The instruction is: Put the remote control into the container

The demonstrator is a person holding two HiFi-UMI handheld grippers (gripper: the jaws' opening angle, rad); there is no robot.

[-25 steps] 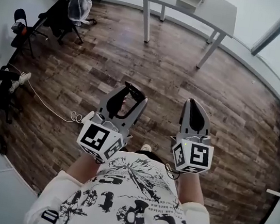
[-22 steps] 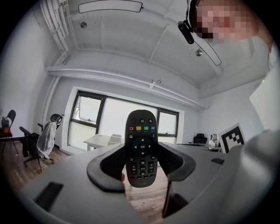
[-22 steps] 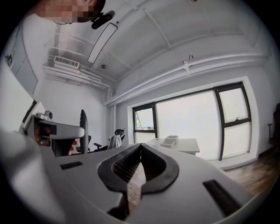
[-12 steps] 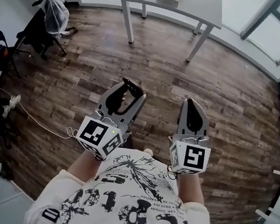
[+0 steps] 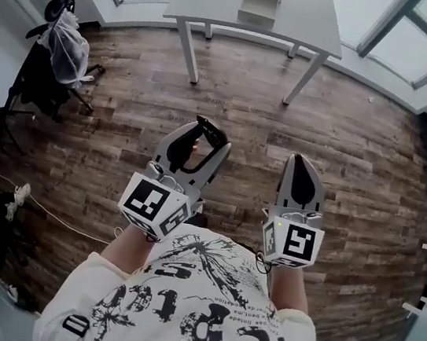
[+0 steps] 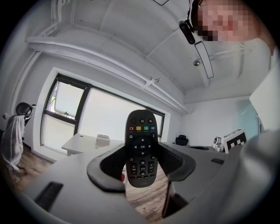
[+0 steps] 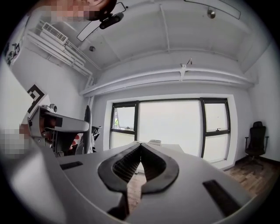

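Remote control: the left tool [image 5: 207, 136] is gripping the remote control [image 6: 141, 148] around its lower half. It is standing upright, with its buttons facing the tool's camera and its top end rising above the jaws.
Why held so: the low grip is probably leaving the upper end free, so that the remote can be tipped or lowered into a box.
Right tool: the right tool [image 7: 140, 144] is resting closed, with its jaw tips meeting and nothing between them. It seems to be waiting as a spare.
Container: a small white box [image 5: 260, 3], likely the target, is sitting on the desk [image 5: 211, 2] by the windows, well apart from both tools.
Arm pose: both forearms are reaching forward from the waist. The tools are hanging side by side above the wooden floor [image 5: 360, 148] and pointing toward the desk.
Stage: the remote is being carried and is not yet in the box.
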